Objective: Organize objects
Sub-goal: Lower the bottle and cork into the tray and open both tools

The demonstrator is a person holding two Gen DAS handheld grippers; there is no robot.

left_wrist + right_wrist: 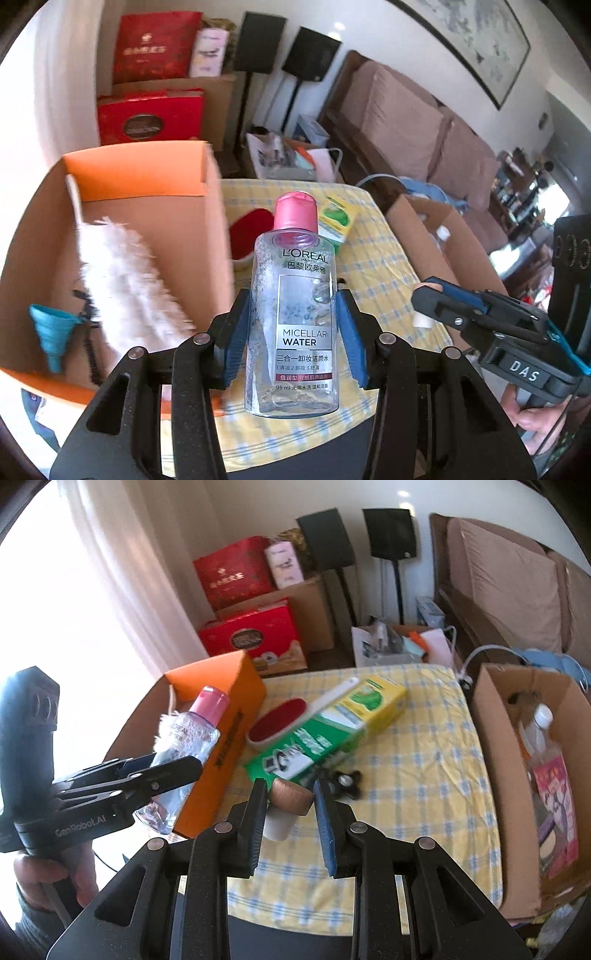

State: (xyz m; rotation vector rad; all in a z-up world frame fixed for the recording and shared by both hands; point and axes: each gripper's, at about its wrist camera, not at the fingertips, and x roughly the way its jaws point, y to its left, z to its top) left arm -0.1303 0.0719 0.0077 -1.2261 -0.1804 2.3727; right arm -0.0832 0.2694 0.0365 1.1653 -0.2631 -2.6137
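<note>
My left gripper (293, 317) is shut on a clear micellar water bottle (293, 317) with a pink cap, held upright beside the orange cardboard box (155, 173). The bottle also shows in the right wrist view (188, 746), next to the orange box (236, 716). Inside the box lie a white fluffy duster (125, 280) and a teal funnel (51, 339). My right gripper (290, 805) is shut on a small white jar with a wooden lid (286, 805), just above the checked yellow tablecloth (424, 775).
A green and yellow carton (332, 731) and a red lint brush (277, 723) lie on the table, with a black fidget spinner (345, 777) near my right fingertips. A brown cardboard box (491, 775) with bottles stands right. Red gift boxes, speakers and a sofa stand behind.
</note>
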